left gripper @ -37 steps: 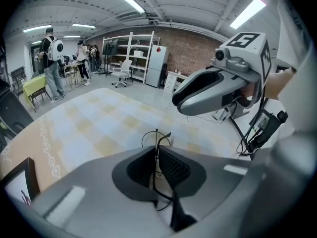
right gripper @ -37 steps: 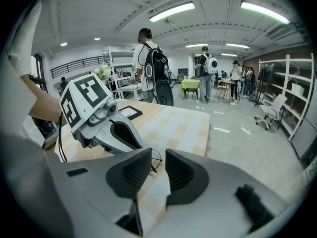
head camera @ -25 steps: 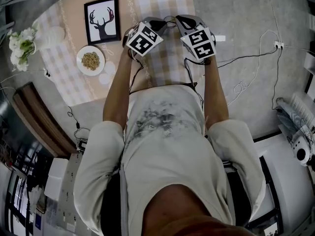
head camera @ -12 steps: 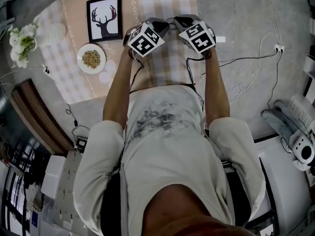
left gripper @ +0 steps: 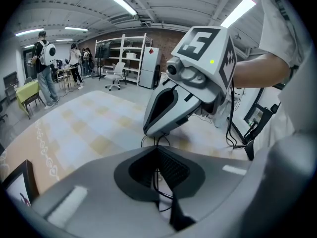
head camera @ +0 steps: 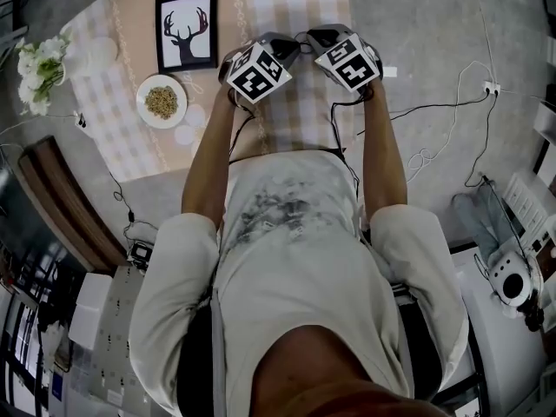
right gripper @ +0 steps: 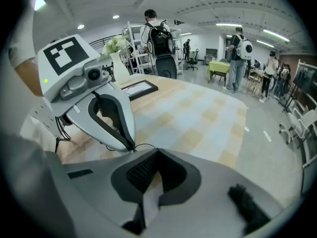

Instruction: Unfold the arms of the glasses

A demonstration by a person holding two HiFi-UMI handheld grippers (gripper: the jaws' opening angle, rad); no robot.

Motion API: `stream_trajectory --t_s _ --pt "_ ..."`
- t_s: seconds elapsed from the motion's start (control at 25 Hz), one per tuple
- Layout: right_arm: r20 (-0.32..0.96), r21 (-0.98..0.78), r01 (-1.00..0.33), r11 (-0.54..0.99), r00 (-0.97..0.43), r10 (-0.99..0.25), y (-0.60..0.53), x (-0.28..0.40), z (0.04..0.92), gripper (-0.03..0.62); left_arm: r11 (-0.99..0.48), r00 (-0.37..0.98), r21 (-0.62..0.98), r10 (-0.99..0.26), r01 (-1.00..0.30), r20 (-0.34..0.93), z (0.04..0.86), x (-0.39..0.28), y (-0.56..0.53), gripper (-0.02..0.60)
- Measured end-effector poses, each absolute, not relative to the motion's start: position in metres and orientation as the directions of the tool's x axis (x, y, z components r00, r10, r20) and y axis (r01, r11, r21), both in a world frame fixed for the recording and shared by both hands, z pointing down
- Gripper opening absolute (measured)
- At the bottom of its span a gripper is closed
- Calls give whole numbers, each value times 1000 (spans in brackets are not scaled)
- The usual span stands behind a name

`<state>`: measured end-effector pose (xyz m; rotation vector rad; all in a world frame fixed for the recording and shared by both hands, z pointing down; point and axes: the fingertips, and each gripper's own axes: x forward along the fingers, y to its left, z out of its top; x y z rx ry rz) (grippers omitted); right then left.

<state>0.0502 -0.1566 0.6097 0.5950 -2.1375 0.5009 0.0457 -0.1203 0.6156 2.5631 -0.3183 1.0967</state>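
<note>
Grip light, fragile black wire glasses (left gripper: 155,177) beside hinges. Note left gripper (left gripper: 157,151) jaws clamped on them; right gripper (right gripper: 155,155) jaws together, perhaps likewise.

A checked cloth (head camera: 295,7) lies spread out. At its left stand a framed deer picture (head camera: 186,29) and, nearer, a plate of grain (head camera: 161,102). White flowers (head camera: 36,69) are further left. Cables (head camera: 434,120) trail at right.

Plate (head camera: 161,102) just beside framed picture (head camera: 187,30)
</note>
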Motion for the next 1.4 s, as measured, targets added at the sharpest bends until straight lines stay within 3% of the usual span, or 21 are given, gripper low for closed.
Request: stream_trajectory --t_s 1.4 --pt "805 -121 -562 818 -538 -250 -155 48 610 17 -945 727 161 -103 -284 679 588 38 -106 12"
